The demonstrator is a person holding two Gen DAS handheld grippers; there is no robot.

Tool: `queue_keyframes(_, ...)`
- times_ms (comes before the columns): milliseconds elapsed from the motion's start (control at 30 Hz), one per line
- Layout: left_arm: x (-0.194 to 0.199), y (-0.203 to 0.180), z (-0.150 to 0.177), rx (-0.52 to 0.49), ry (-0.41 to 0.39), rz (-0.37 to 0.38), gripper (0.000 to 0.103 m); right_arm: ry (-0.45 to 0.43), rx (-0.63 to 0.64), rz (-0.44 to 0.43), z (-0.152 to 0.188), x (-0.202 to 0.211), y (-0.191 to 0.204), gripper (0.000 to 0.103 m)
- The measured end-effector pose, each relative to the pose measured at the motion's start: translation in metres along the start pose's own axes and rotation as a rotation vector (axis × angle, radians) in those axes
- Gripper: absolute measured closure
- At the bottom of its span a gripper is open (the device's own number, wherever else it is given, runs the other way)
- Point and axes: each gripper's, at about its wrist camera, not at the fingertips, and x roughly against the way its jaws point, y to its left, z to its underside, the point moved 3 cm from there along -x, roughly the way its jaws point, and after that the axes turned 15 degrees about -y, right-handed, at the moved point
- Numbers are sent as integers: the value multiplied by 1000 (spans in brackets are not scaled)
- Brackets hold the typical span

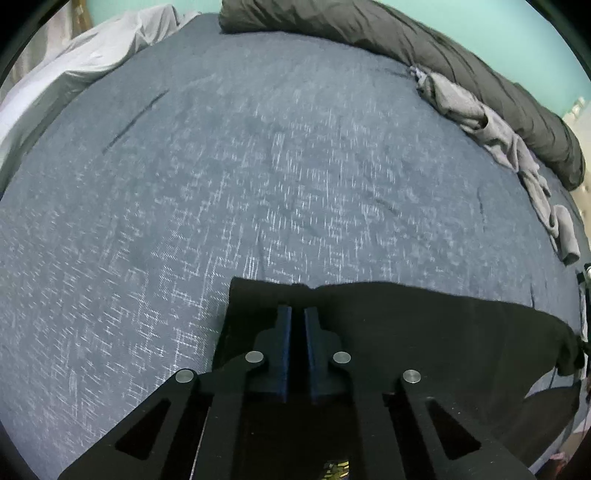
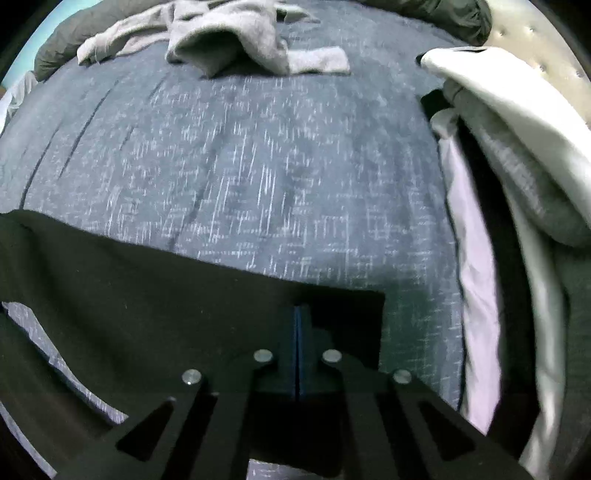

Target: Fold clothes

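Jaws of the left gripper [image 1: 297, 314] stand nearly together with a thin gap, pinching the black cloth [image 1: 406, 325] near its left corner; jaws of the right gripper [image 2: 300, 314] are pressed tight on the same black cloth [image 2: 147, 295] near its right corner. Both grippers point forward and slightly down over the bed [image 1: 258, 166], level with each other, the cloth's top edge stretched between them. The cloth hangs just above the near part of the bed [image 2: 258, 166]. At the bed's far edge lie grey clothes [image 1: 480, 110] beside a dark duvet [image 1: 369, 26]. In the right view the grey clothes [image 2: 229, 33] lie far ahead, with a pile [image 2: 517, 147] of light fabric on the right of the bed.
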Motion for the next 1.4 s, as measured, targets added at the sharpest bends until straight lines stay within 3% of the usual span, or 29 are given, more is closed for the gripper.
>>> queue_keyframes(100, 7, 3, -5, -2, -17, -11, 103, -35, -9, 9, -4, 7, -5, 103)
queue_keyframes(233, 17, 10, -12, 14, -51, -27, 103, -63, -33, 10, -12, 16, -13, 103)
queue_keyframes(433, 12, 14, -12, 31, -38, -42, 102, -62, -41, -38, -22, 12, -7, 101)
queue_keyframes(467, 11, 16, -10, 35, -27, -51, 96, -49, -36, -39, -23, 9, -4, 89)
queue_keyframes(500, 9, 16, -10, 25, -21, -64, 80, -37, -30, -40, -23, 6, 0, 79)
queue_keyframes(533, 7, 16, -9, 16, -16, -75, 70, -40, -19, -44, -23, 6, 3, 59)
queue_keyframes(567, 6, 16, -9, 14, -14, -69, 48, -43, -6, -61, -24, 4, 8, 54)
queue_keyframes(600, 4, 17, -8, 17, -12, -70, 39, -44, 6, -82, -24, 3, 14, 54)
queue_keyframes(733, -4, 25, -5, 32, 0, -90, 39, -37, 75, -145, -25, -6, 37, 52)
queue_keyframes(900, -13, 28, 3, 52, 21, -64, 39, -3, 177, -166, -19, -18, 66, 52)
queue_keyframes(967, -15, 27, 6, 56, 28, -47, 39, -8, 197, -166, -18, -17, 71, 58)
queue_keyframes(1033, -15, 25, 9, 52, 29, -36, 45, -12, 218, -166, -17, -17, 77, 70)
queue_keyframes(1067, -16, 24, 10, 46, 30, -34, 57, -15, 229, -166, -16, -16, 80, 79)
queue_keyframes(1133, -16, 21, 11, 33, 30, -30, 58, -19, 249, -166, -15, -16, 85, 91)
queue_keyframes(1200, -15, 19, 11, 21, 23, -37, 92, -24, 270, -166, -14, -15, 91, 100)
queue_keyframes(1400, 7, 13, 3, -10, -30, -15, 100, -63, 276, -148, -16, -7, 89, 103)
